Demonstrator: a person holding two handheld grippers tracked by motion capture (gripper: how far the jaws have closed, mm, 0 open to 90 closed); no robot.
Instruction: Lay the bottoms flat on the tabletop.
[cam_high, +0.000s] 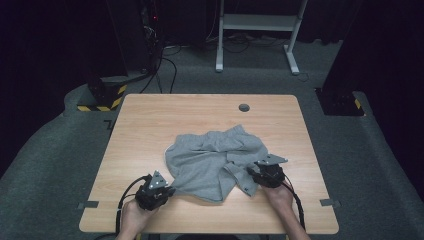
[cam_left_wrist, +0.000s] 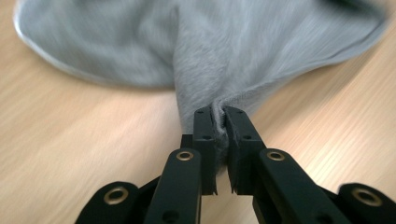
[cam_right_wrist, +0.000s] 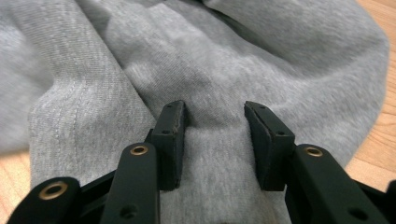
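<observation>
A crumpled pair of grey shorts (cam_high: 215, 160) lies at the middle of the wooden table (cam_high: 150, 125). My left gripper (cam_high: 172, 190) sits at the garment's near left corner. In the left gripper view its jaws (cam_left_wrist: 218, 114) are shut on a pinched edge of the grey cloth (cam_left_wrist: 210, 56), which fans out beyond them. My right gripper (cam_high: 250, 172) rests on the near right part of the shorts. Seen from the right gripper view, its jaws (cam_right_wrist: 215, 112) stand apart over the cloth (cam_right_wrist: 233, 56), with fabric lying between the pads and not squeezed.
A round cable hole (cam_high: 244, 107) sits near the table's far edge. Grey tape marks (cam_high: 87, 204) lie at the near corners. Beyond the table stand a white desk frame (cam_high: 257, 22) and dark equipment with floor cables (cam_high: 165, 70).
</observation>
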